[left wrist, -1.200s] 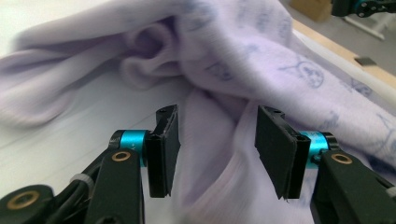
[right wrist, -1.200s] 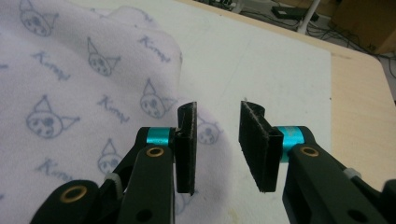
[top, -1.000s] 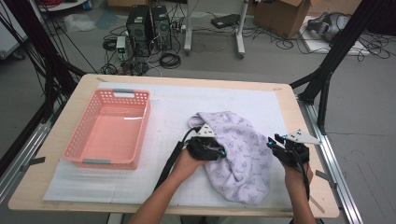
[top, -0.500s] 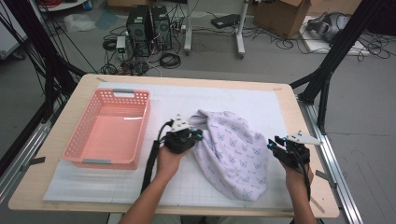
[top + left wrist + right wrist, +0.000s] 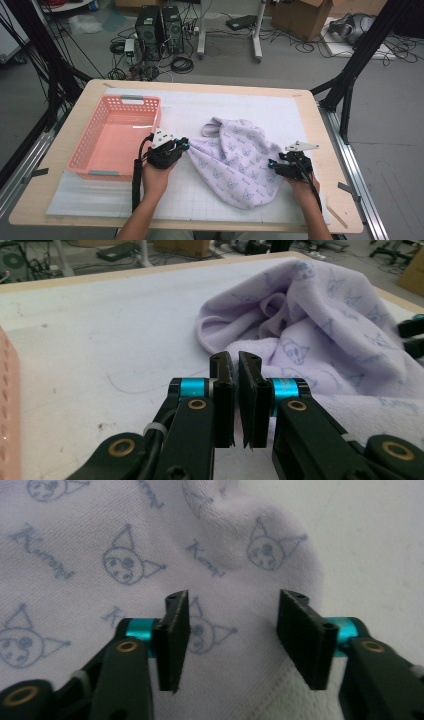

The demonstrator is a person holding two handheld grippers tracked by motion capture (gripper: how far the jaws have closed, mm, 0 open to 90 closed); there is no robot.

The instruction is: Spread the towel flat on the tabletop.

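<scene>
My left gripper [image 5: 184,145] is clamped nearly shut at the towel's [image 5: 235,160] left edge, though I cannot tell if cloth is pinched. My right gripper [image 5: 227,630], jaws just widening, stands open over the towel's right side, beside the basket [image 5: 115,135] on the table [image 5: 310,115].

Cut off by the left edge of the left claw view: the pink perforated plastic basket [image 5: 7,405], a mere sliver. Hidden between the near-shut jaws of the left claw [image 5: 239,371]: whether any of the lilac cat-print fleece towel [image 5: 320,330] is pinched. Cropped on 3 sides in the right claw view: same towel. Blurred there: the white counter mat [image 5: 380,540].
</scene>
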